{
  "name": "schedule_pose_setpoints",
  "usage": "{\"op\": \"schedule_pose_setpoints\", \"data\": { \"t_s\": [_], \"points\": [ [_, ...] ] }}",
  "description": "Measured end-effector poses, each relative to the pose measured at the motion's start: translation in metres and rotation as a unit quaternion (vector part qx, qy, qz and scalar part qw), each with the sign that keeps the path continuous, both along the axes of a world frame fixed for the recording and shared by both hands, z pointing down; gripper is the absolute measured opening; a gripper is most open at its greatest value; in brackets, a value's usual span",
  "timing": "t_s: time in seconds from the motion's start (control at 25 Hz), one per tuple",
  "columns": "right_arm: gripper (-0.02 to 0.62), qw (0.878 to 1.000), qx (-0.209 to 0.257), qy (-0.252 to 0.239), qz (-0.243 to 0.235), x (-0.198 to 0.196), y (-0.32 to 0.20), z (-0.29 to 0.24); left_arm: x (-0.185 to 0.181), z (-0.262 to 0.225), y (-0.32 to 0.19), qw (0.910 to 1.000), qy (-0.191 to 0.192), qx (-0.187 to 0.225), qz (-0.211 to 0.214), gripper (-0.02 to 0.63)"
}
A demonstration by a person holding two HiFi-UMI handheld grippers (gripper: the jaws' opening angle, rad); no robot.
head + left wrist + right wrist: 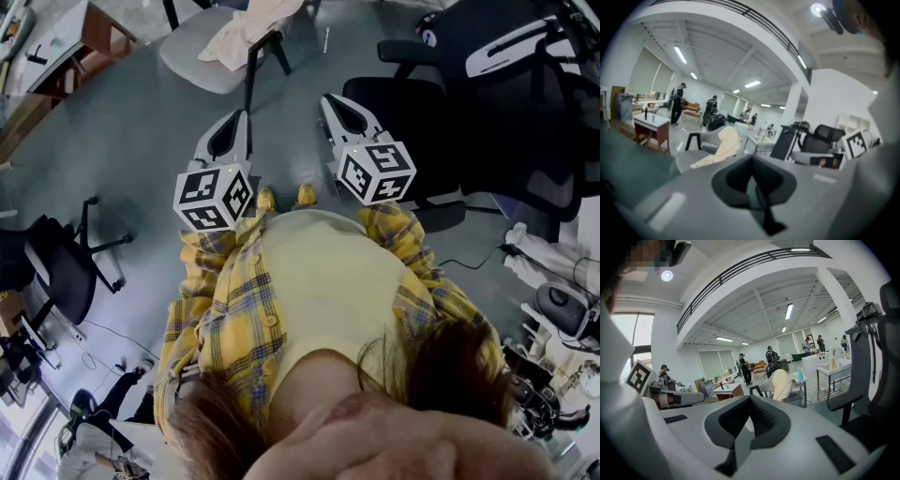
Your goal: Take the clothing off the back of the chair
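Observation:
A cream garment (246, 30) hangs over the back of a grey-seated chair (192, 56) at the top of the head view, some way off across the floor. The left gripper view shows the garment (723, 146) draped down toward the seat, and the right gripper view shows it (782, 383) from the side. My left gripper (238, 118) and right gripper (330, 101) are held side by side in front of my yellow plaid shirt, both aimed toward that chair and well short of it. Each gripper's jaws are shut with nothing between them.
A large black office chair (487, 112) stands close on the right, and its armrest (843, 401) shows beside my right gripper. Another black chair (58, 267) sits at the left. A wooden-legged table (80, 33) is at the far left. Several people stand in the background.

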State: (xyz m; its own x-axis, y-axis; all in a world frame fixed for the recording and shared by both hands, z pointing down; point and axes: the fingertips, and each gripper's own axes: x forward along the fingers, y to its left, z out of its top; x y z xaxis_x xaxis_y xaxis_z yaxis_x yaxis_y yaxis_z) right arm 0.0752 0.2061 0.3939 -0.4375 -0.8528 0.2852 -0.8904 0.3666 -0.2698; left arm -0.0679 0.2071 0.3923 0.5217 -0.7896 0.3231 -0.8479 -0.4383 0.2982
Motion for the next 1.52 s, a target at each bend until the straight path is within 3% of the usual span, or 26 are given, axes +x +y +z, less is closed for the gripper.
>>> {"op": "schedule_pose_setpoints", "data": {
  "t_s": [0.84,1.16,1.52],
  "points": [
    [0.014,0.999,-0.012,-0.033,-0.027,0.054,-0.013,0.02,0.059,0.011,-0.014,0.9997,-0.019,-0.007,-0.015,0.006],
    [0.014,0.998,-0.024,-0.04,-0.034,0.048,-0.027,0.027,0.048,0.015,-0.026,0.9992,-0.025,-0.014,-0.028,0.006],
    [0.014,0.999,-0.028,-0.021,-0.03,0.025,-0.075,0.03,0.03,0.019,-0.085,0.9998,-0.009,-0.013,-0.013,0.006]
  ]
}}
